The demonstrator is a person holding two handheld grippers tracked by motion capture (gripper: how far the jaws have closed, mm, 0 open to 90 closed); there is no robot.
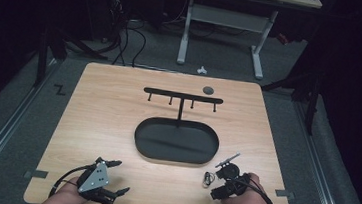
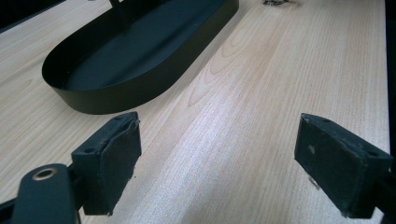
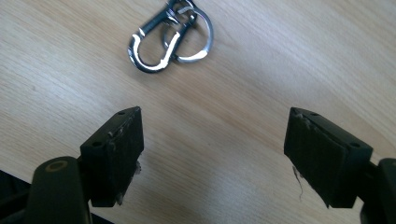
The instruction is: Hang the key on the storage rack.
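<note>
Keyring (image 3: 170, 35) on table, beyond spread right fingers (image 3: 116, 149)

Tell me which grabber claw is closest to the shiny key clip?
The right gripper, beside the silver metal carabiner keyring. The left gripper sits far across the light wooden table, its jaws facing the black oval tray.

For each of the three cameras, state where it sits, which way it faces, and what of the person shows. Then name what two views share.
High view: above the person's side, looking forward and down on the table; both hands, left gripper, right gripper.
Left gripper view: along its open jaws toward the black tray.
Right gripper view: down past open jaws at the key ring.
Shared: high and left views both show the tray.
</note>
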